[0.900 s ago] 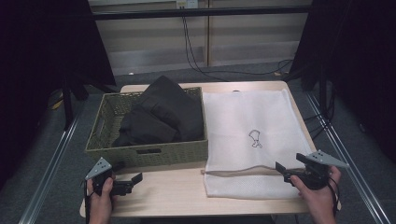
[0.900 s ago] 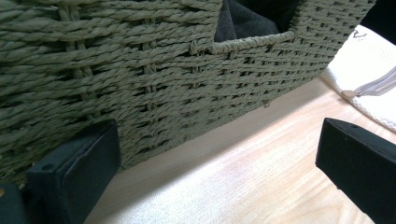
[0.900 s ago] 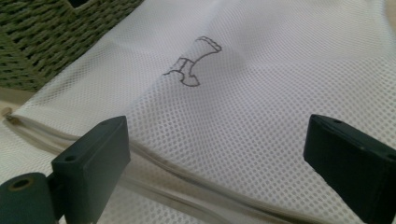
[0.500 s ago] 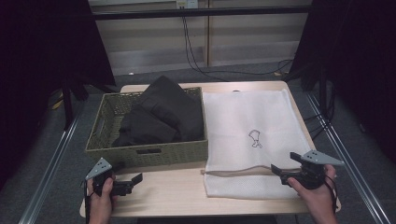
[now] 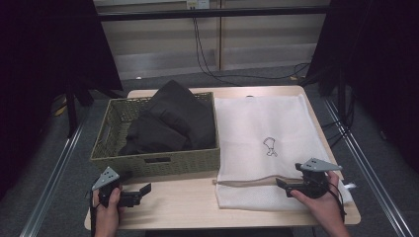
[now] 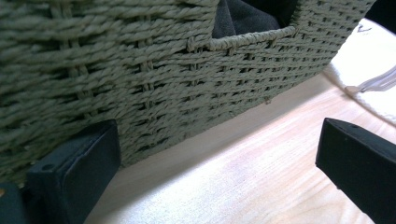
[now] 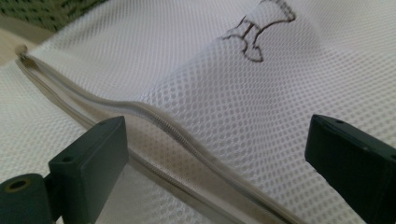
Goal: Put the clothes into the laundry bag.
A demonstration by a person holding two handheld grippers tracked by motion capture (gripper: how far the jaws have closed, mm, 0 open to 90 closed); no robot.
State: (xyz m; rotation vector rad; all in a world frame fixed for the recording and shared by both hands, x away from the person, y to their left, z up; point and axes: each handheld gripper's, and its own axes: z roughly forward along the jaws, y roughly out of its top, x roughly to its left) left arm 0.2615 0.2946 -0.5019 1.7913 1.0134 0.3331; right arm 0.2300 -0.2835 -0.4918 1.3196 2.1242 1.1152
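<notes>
Right gripper (image 7: 215, 154) wide open over bag (image 5: 267, 123) zipper (image 7: 163, 126). Should pinch upper mesh beside zipper, not both layers. Left gripper (image 5: 141, 193) open, empty, beside basket (image 5: 155, 163).

High view overlooks table (image 5: 197, 207); tongs views close, low.

White mesh bag (image 5: 267, 148), flat, zipped
</notes>
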